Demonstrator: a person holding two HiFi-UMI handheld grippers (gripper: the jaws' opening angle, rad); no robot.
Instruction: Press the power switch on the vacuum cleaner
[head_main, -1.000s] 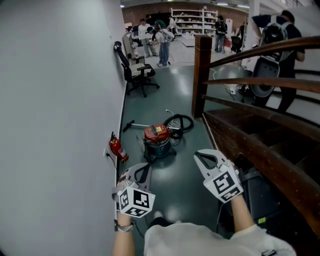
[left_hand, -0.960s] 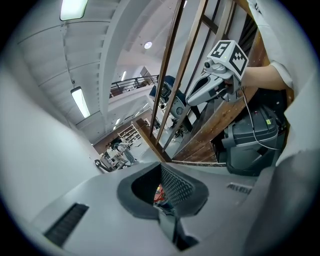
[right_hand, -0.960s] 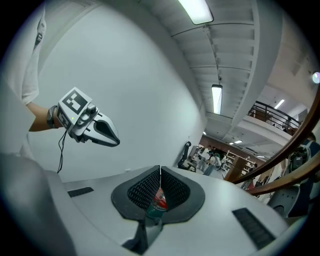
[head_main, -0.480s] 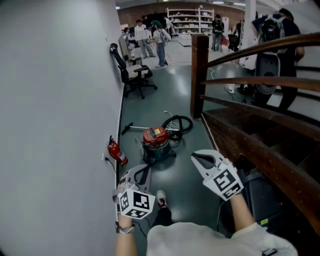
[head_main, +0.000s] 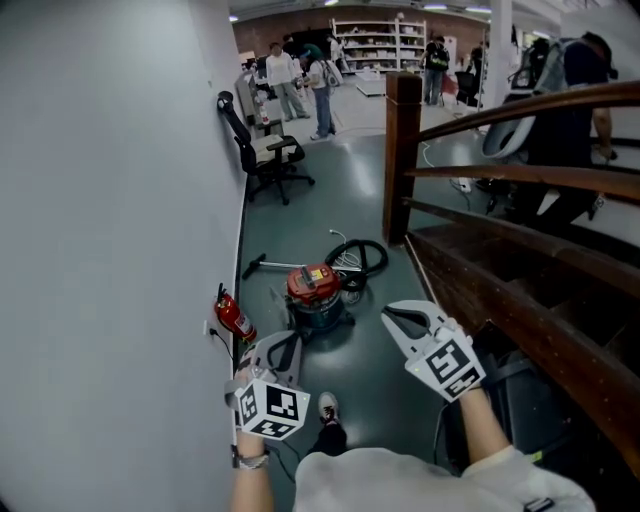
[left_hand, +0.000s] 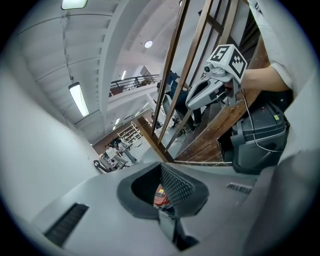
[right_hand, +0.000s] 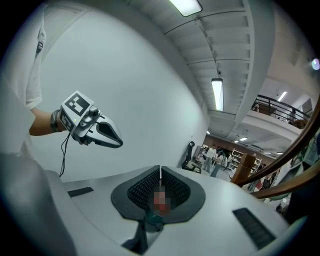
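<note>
The vacuum cleaner (head_main: 315, 291) stands on the dark green floor ahead, with a red top and a teal drum. Its black hose (head_main: 359, 254) coils behind it and its wand (head_main: 264, 265) lies to its left. My left gripper (head_main: 287, 337) is held in the air short of it, near the wall, jaws shut on nothing. My right gripper (head_main: 389, 313) hangs level with it on the right, also shut and empty. In the left gripper view a strip of the red top (left_hand: 159, 192) shows through the loop of the shut left gripper (left_hand: 161, 164). The right gripper (right_hand: 160, 168) points the same way.
A white wall (head_main: 110, 250) runs along the left, with a red fire extinguisher (head_main: 236, 318) at its foot. A wooden post (head_main: 402, 150) and stair railing (head_main: 520, 175) close off the right. A black office chair (head_main: 264, 152) stands farther on; people stand at the back. My shoe (head_main: 326, 407) is below.
The view has crept forward, so the vacuum cleaner sits slightly lower in the frame. A shoe has come into sight below. Both grippers keep their places and stay shut.
</note>
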